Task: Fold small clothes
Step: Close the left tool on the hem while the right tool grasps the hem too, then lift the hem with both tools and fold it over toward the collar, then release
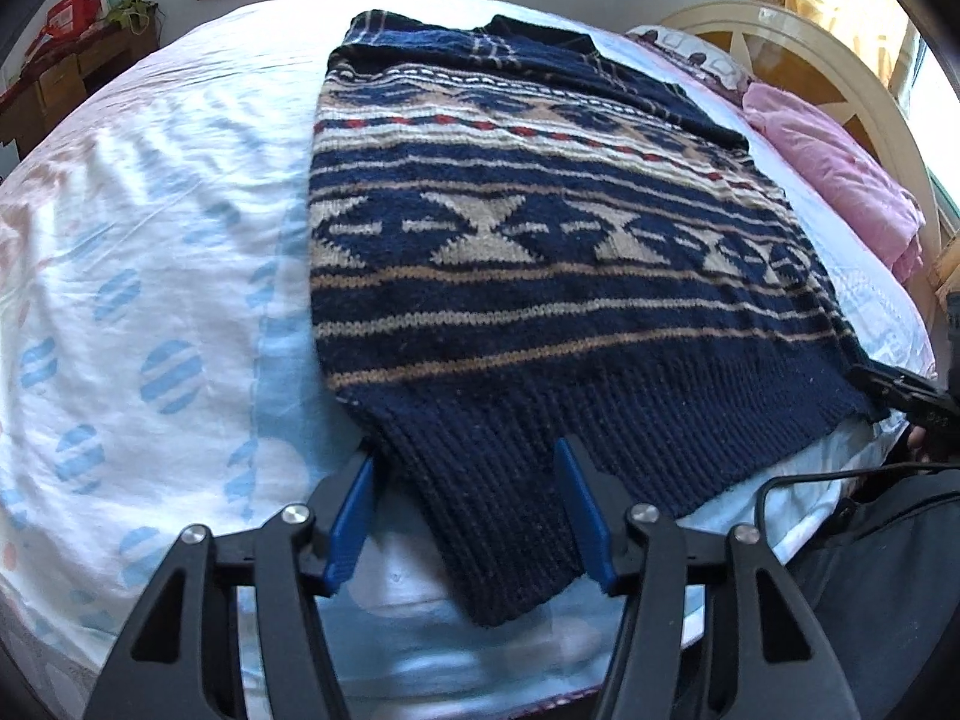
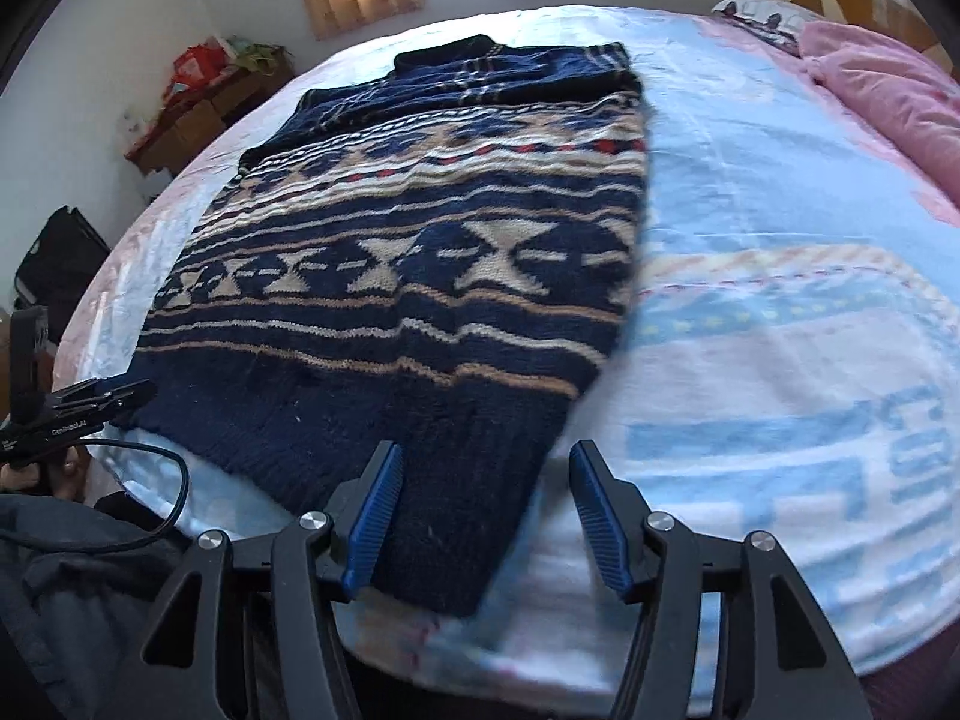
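Note:
A navy knit sweater (image 1: 540, 240) (image 2: 420, 276) with beige, white and red pattern bands lies flat on the bed, ribbed hem toward me. My left gripper (image 1: 465, 453) stands partly open astride the hem's left corner, its left finger beside the sweater's edge and its right finger on the ribbing. My right gripper (image 2: 487, 447) stands partly open astride the hem's right corner, with its left finger on the knit and its right finger on the sheet, apart from the fabric. Neither pair of pads pinches the cloth. Each gripper also shows at the edge of the other's view.
The bed's white and light-blue printed sheet (image 1: 150, 240) (image 2: 780, 300) spreads around the sweater. A pink blanket (image 1: 840, 180) (image 2: 888, 90) lies by the cream headboard (image 1: 780, 42). A cluttered wooden cabinet (image 2: 204, 102) stands by the wall. The person's dark clothing (image 1: 888, 570) is close by.

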